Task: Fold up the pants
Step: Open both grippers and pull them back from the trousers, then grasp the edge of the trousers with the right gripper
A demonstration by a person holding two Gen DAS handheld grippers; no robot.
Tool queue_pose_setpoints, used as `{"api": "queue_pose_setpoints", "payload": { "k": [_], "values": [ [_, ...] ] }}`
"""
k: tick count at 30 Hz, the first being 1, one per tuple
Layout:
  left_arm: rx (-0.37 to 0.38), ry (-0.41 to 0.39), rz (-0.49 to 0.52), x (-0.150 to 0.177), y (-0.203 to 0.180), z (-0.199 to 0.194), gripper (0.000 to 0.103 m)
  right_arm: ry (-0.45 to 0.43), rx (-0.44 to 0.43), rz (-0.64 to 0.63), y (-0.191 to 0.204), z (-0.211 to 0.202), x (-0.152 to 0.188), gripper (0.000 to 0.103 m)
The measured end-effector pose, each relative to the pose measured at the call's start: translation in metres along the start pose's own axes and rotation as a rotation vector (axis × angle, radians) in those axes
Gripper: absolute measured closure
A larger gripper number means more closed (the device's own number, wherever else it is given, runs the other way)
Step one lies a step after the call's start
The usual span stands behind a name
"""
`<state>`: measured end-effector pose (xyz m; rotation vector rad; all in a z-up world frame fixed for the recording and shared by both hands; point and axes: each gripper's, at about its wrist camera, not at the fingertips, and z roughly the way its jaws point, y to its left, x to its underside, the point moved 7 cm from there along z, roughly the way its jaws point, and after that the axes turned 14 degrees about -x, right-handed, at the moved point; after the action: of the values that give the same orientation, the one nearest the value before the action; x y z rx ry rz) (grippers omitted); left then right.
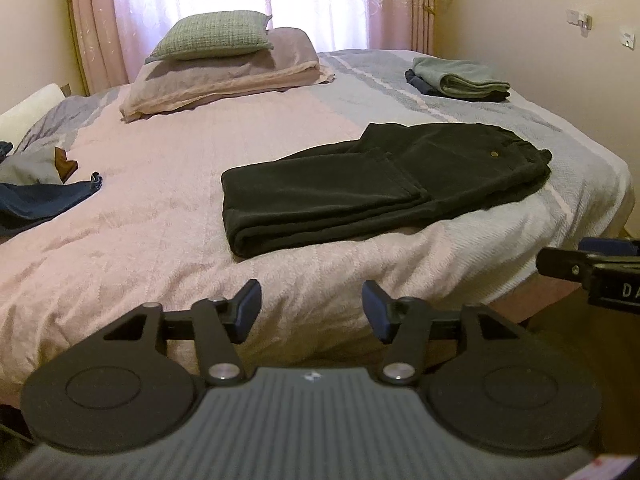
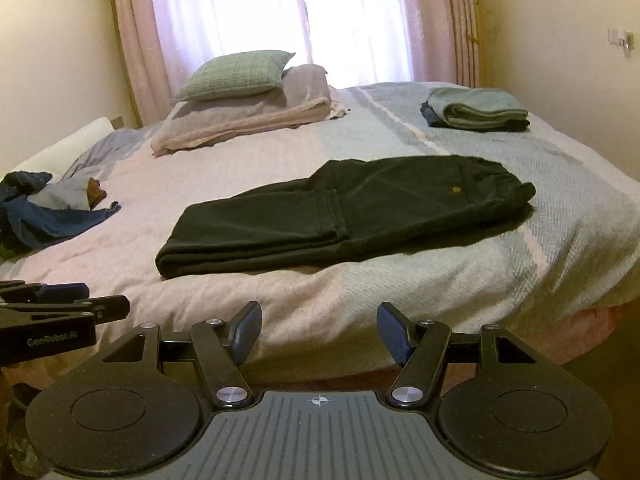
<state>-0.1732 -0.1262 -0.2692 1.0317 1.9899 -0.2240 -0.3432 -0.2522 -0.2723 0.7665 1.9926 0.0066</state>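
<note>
Dark green-black pants (image 1: 376, 184) (image 2: 340, 212) lie folded on the bed, waistband with a brass button to the right, folded edge to the left. My left gripper (image 1: 312, 312) hangs open over the near edge of the bed, short of the pants, with nothing between its fingers. My right gripper (image 2: 318, 332) is open too, empty, back from the pants near the bed's front edge. Each gripper shows at the side of the other's view: the right one (image 1: 592, 272), the left one (image 2: 60, 312).
The bed (image 1: 160, 240) has a pink, grey and white striped cover. Stacked pillows (image 1: 224, 60) lie at the back by the curtain. A folded green and dark pile (image 1: 460, 78) sits back right. Loose blue and grey clothes (image 1: 36, 188) lie at the left edge.
</note>
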Motion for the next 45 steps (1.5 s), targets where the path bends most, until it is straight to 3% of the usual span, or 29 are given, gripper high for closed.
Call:
{"api": "queue_pose_setpoints", "payload": {
  "k": [7, 13, 20, 26, 31, 34, 39, 42, 45],
  "values": [
    [0.013, 0.012, -0.024, -0.022, -0.003, 0.053, 0.049, -0.018, 0.024, 0.122, -0.061, 0.021, -0.013, 0.042],
    [0.019, -0.010, -0.035, -0.047, -0.005, 0.098, 0.055, -0.051, 0.033, 0.304, -0.131, 0.036, -0.017, 0.042],
    [-0.023, -0.048, -0.055, -0.065, -0.003, 0.155, 0.056, -0.217, -0.020, 0.537, -0.204, 0.037, -0.035, 0.042],
    [-0.072, 0.040, -0.066, -0.052, 0.006, 0.212, 0.057, -0.393, -0.085, 0.764, -0.276, 0.045, -0.049, 0.042],
    [-0.061, 0.042, -0.063, -0.045, 0.007, 0.223, 0.057, -0.438, -0.091, 0.921, -0.333, 0.069, -0.048, 0.042],
    [-0.046, 0.042, -0.065, -0.046, 0.006, 0.227, 0.057, -0.456, -0.111, 0.965, -0.350, 0.080, -0.048, 0.042],
    [-0.020, 0.041, -0.084, -0.047, 0.007, 0.231, 0.057, -0.484, -0.127, 0.920, -0.357, 0.087, -0.060, 0.043],
    [-0.008, 0.036, -0.073, -0.046, 0.007, 0.231, 0.057, -0.455, -0.104, 0.905, -0.357, 0.094, -0.053, 0.046],
    [0.005, 0.032, -0.076, -0.044, 0.010, 0.229, 0.057, -0.472, -0.143, 0.930, -0.354, 0.090, -0.044, 0.048]
  ]
}}
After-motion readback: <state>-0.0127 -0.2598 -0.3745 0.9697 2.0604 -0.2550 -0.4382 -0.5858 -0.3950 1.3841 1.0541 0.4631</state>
